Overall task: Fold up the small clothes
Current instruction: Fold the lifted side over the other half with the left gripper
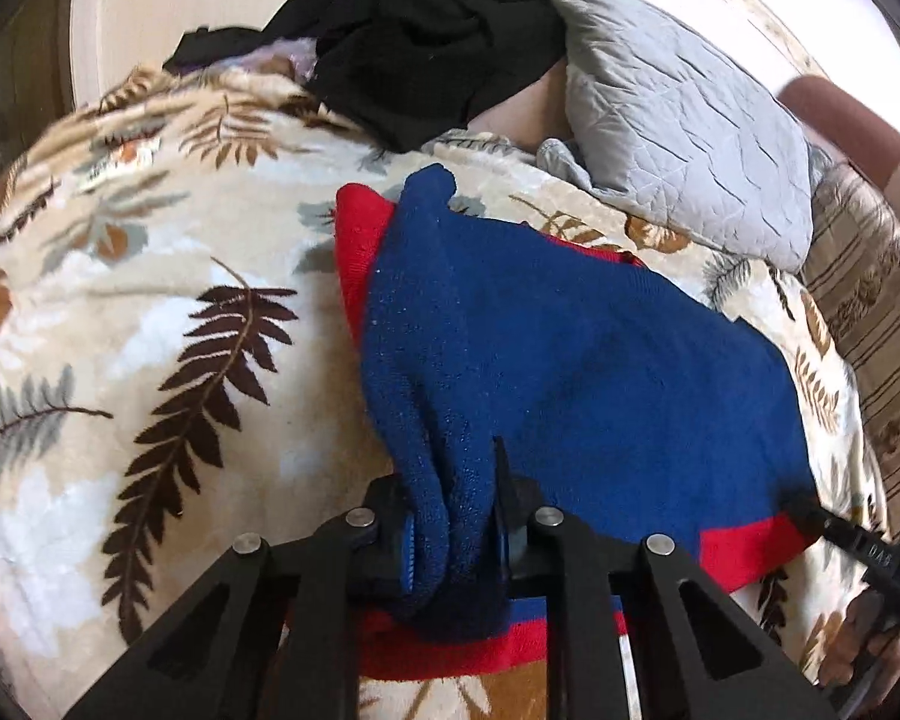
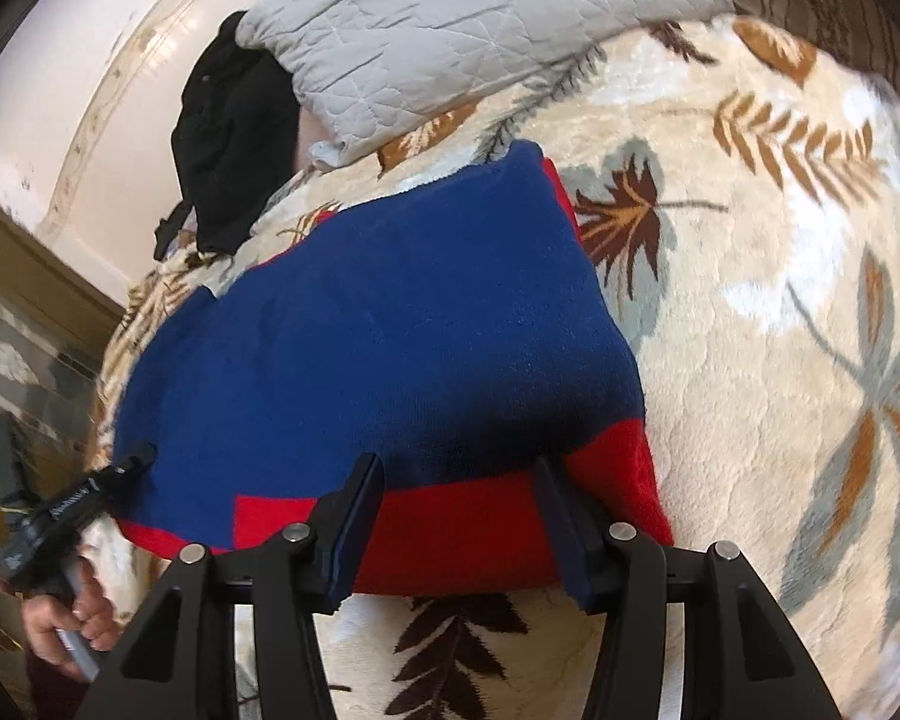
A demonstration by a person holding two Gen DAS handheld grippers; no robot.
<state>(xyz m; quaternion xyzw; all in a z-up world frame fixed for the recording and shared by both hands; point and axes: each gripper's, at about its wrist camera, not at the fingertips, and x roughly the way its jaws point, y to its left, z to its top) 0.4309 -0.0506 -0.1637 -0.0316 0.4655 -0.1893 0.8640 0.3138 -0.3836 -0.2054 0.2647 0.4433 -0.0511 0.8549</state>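
A blue knitted garment (image 1: 570,360) with red bands lies spread on a leaf-patterned blanket (image 1: 120,312). My left gripper (image 1: 450,519) is shut on a bunched blue fold of it, lifted off the blanket at the garment's near-left side. In the right wrist view the same garment (image 2: 390,330) fills the middle. My right gripper (image 2: 459,519) stands open over its red hem, one finger on either side of the band, the pads not pressing it. One left gripper finger (image 2: 117,471) shows at the garment's far-left edge, held by a hand (image 2: 72,618).
A grey quilted pillow (image 1: 678,120) (image 2: 450,12) lies beyond the garment. A heap of black clothes (image 1: 426,30) (image 2: 228,138) sits beside it. Striped bedding (image 1: 870,300) borders the blanket (image 2: 750,300) on the right. A pale wall runs behind the bed.
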